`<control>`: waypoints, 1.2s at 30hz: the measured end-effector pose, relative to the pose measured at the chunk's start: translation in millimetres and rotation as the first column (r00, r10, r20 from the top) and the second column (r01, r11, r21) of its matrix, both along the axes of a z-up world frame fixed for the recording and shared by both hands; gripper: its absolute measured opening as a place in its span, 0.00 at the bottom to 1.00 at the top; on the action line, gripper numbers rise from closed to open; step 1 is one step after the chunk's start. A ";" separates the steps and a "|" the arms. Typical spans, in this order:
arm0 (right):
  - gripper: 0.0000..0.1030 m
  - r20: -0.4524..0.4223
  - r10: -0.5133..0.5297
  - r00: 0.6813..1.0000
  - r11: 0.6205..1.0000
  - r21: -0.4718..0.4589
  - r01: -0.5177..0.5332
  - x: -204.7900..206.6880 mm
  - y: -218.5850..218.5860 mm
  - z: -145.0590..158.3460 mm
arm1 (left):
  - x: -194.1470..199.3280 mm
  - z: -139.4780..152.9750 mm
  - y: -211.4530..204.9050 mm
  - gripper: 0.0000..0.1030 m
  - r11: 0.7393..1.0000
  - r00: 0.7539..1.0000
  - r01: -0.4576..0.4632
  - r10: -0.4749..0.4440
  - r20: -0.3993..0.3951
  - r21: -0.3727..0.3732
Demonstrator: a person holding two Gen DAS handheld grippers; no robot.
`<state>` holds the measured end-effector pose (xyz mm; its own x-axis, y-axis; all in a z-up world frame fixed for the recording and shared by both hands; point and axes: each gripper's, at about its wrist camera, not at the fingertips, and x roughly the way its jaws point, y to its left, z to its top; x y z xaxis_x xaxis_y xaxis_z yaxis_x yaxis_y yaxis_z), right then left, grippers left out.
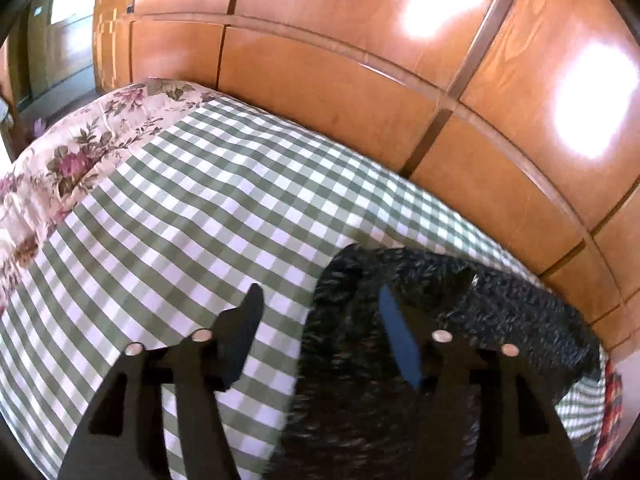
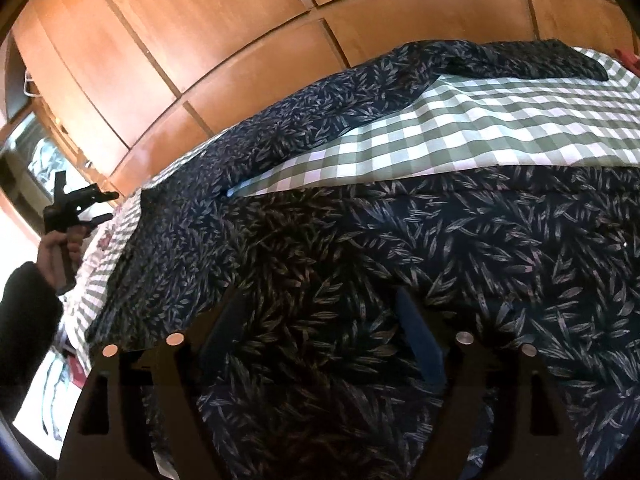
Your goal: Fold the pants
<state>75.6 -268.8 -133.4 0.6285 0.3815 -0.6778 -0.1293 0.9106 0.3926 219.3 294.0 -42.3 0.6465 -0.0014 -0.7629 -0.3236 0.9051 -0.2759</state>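
Note:
The pants point(image 2: 400, 220) are dark navy with a pale leaf print and lie spread over the bed, one leg point(image 2: 320, 112) running along the far edge. My right gripper point(image 2: 320, 316) hovers close over the wide part of the cloth, jaws wide open and nothing pinched. In the left wrist view one end of the pants point(image 1: 460, 308) lies at the right. My left gripper point(image 1: 320, 312) is open there, its right finger over the cloth edge and its left finger over bare sheet. The right wrist view shows the left gripper point(image 2: 96, 204) at far left, open, held by a hand point(image 2: 52, 248).
A green and white checked sheet point(image 1: 180, 200) covers the bed point(image 2: 480, 128). A floral quilt point(image 1: 80, 148) lies at its left end. Orange wooden wardrobe doors point(image 1: 360, 60) stand right behind the bed's far edge point(image 2: 200, 20). A red patterned cloth point(image 1: 612, 400) sits at the right.

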 end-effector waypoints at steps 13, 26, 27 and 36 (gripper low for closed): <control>0.78 -0.020 -0.004 1.000 0.999 -0.043 0.003 2.7 4.8 1.2 | 85.7 -43.3 -22.6 0.38 0.998 0.991 0.061 -0.058 -0.121 0.024; 0.72 -0.071 0.035 0.997 0.999 -0.030 -0.037 15.4 -7.8 36.3 | -0.8 36.4 -60.5 0.05 0.967 0.945 0.245 -0.254 0.207 0.069; 0.70 -0.063 0.029 0.998 0.999 -0.024 -0.031 21.3 -10.5 41.9 | -12.1 43.2 -61.7 0.05 0.964 0.937 0.258 -0.265 0.229 0.059; 0.57 -0.051 -0.026 0.998 0.995 0.090 0.031 100.3 -35.4 76.4 | -100.1 53.8 -76.6 0.04 0.929 0.882 0.369 -0.361 0.303 0.032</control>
<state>175.9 -304.2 -57.0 0.6061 0.4252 -0.6722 -0.0820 0.8741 0.4789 119.2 217.4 11.5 0.7932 -0.2988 -0.5305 0.1297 0.9342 -0.3323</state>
